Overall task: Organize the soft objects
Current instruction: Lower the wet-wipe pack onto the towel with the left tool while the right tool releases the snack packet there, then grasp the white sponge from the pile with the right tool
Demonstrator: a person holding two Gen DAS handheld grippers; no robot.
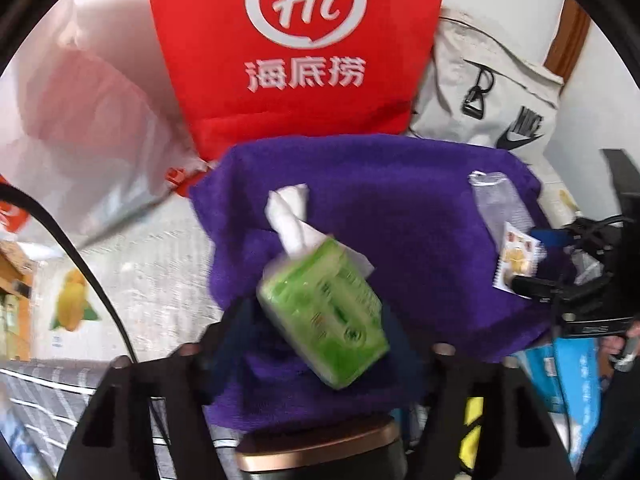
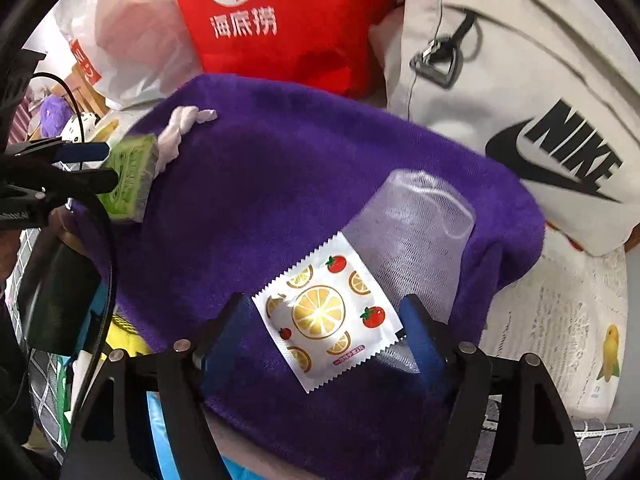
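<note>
The right gripper [image 2: 324, 320] pointed down at a purple towel [image 2: 288, 184], its jaws standing apart. Between them, touching neither pad, lay a fruit-printed sachet [image 2: 328, 316] flat on the towel, with a clear plastic wrapper [image 2: 416, 228] just beyond it. Far off to the jaws' left, the left gripper [image 2: 108, 166] straddled a green tissue pack [image 2: 132, 178]. Beyond the towel stood a red bag [image 2: 288, 20] and a white Nike bag [image 2: 520, 92].
</note>
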